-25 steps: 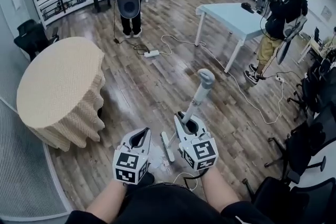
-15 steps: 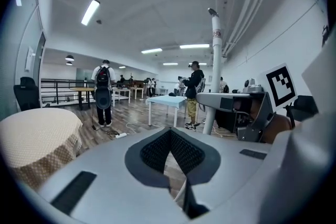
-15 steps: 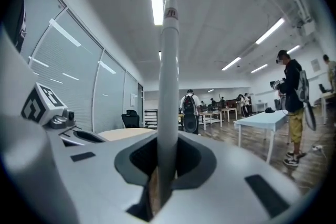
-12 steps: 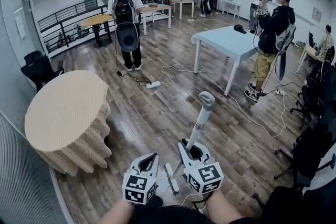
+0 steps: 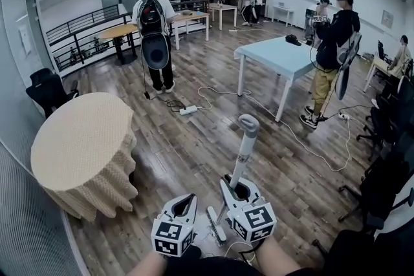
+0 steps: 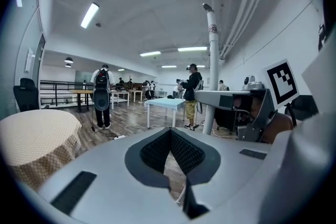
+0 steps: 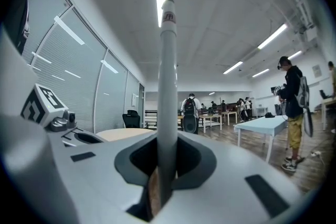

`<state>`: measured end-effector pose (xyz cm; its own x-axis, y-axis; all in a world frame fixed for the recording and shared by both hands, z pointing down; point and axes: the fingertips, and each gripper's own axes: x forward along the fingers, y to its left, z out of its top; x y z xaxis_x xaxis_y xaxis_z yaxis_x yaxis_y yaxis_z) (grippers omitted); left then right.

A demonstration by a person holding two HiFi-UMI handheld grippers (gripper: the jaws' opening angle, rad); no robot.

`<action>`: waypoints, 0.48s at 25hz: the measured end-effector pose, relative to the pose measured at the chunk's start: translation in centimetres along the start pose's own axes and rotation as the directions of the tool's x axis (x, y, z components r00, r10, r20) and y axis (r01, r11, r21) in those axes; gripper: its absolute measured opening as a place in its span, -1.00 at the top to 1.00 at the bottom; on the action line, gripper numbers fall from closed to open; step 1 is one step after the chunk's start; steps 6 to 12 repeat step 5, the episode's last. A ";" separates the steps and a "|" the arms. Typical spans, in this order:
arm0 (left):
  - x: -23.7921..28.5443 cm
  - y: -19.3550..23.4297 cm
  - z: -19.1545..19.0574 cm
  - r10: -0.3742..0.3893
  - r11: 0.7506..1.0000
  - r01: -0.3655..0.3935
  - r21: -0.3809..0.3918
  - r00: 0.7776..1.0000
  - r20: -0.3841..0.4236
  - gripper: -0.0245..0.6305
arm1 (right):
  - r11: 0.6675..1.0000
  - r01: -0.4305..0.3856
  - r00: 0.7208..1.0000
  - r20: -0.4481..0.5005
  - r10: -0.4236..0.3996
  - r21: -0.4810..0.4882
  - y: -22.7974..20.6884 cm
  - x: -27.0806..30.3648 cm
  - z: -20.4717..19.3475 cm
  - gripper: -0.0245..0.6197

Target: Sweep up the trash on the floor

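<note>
the left gripper (image 5: 188,198) sits low in the head view, to the left of the right gripper (image 5: 240,185), with its marker cube toward the person. in the left gripper view the left gripper (image 6: 170,131) has its jaws closed tip to tip, and nothing is seated between them.

the right gripper (image 7: 167,155) is clamped on the broom handle (image 7: 168,71), which runs up between the two jaws and fills the gap. in the head view the broom handle (image 5: 244,148) rises out of the right gripper, tilted slightly to the right, and ends in a grey cap. the brush head (image 5: 215,224) lies on the wooden floor (image 5: 194,152) between the two grippers, just beside the left gripper.

the trash (image 5: 202,234) shows only as a pale patch on the floor, touching or just beside the brush head, close to the person's body; its form is too small to make out.

a round table (image 5: 84,139) with a beige cloth stands to the left. a light blue table (image 5: 278,52) stands well apart, further into the room. a person with a backpack (image 5: 155,29) stands beyond a power strip (image 5: 188,110) with a white cable. a second person (image 5: 330,48) stands just beside the blue table on its right.
</note>
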<state>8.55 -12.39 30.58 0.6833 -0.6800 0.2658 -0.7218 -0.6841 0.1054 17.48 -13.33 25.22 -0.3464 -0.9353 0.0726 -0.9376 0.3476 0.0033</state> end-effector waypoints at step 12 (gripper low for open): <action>0.1 0.2 0.0 0.007 1.000 -0.007 0.010 1.000 0.000 0.93 | 1.000 -0.017 1.000 -0.002 0.017 -0.010 0.4 0.1 -0.5 0.76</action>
